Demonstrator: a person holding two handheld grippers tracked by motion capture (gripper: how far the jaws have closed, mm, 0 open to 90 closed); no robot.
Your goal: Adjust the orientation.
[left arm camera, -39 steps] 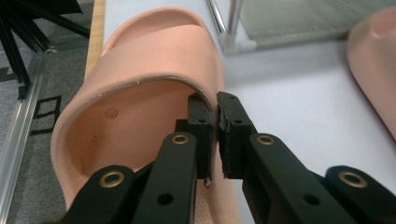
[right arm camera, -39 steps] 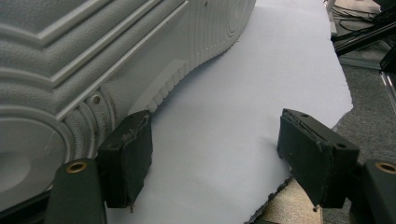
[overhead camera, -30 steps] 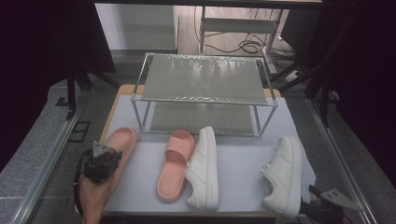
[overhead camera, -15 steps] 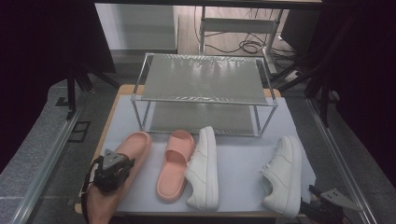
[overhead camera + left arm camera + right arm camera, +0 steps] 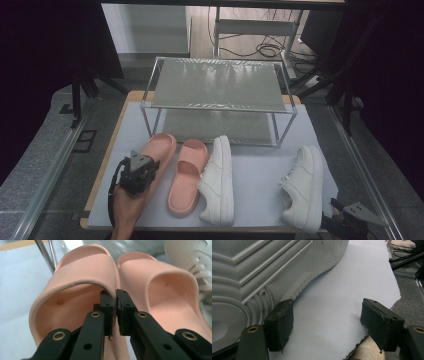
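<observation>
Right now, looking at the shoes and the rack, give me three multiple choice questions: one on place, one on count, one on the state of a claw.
1. Where is the metal rack?
A. Behind the shoes
B. On the floor
C. Right of the sneakers

2. How many pink slides?
A. One
B. Two
C. Four

3. The left claw is:
A. Wide open
B. Holding a sneaker
C. Shut on the left pink slide

Answers:
1 A, it stands beyond the row.
2 B, the pair lies side by side.
3 C, its jaws pinch the strap edge.
</observation>
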